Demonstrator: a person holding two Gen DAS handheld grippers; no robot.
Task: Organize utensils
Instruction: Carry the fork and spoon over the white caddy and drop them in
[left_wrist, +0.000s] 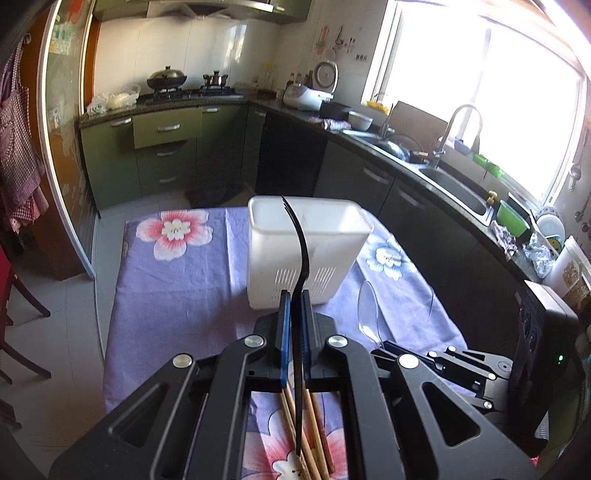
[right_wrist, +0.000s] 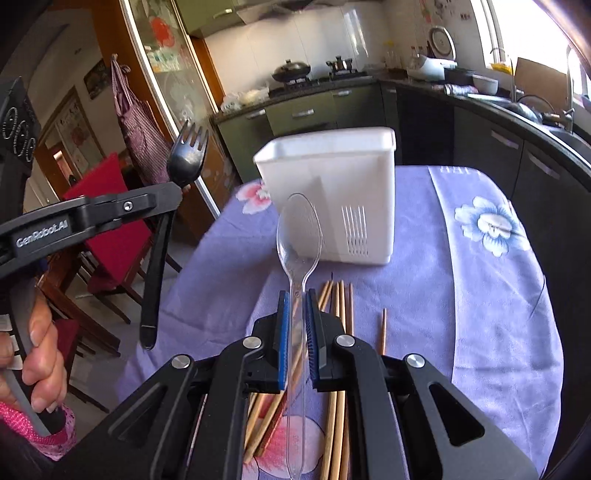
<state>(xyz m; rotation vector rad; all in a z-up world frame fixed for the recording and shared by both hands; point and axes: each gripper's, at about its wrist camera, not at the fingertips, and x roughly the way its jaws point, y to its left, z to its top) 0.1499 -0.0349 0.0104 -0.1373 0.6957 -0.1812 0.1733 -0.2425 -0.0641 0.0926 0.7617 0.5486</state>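
The left gripper is clamped on a black plastic fork, tines up toward twelve o'clock. At its three o'clock, the right gripper pinches a clear plastic spoon, bowl upward. Beyond both stands a white slotted plastic utensil holder; its contents cannot be seen. Wooden chopsticks lie on the purple floral tablecloth.

**Hard daylight, blown-out window, strong fisheye bend**

Daylight pours in through the window at the right of the left wrist view, which is overexposed to plain white and flares along the lens rim. The cabinets under it sit in dim shade. The tablecloth is evenly lit, with soft shadows beside the white holder. Straight edges bow near the borders, and the corners go black. The holder's rim looks slightly smeared in the right wrist view.
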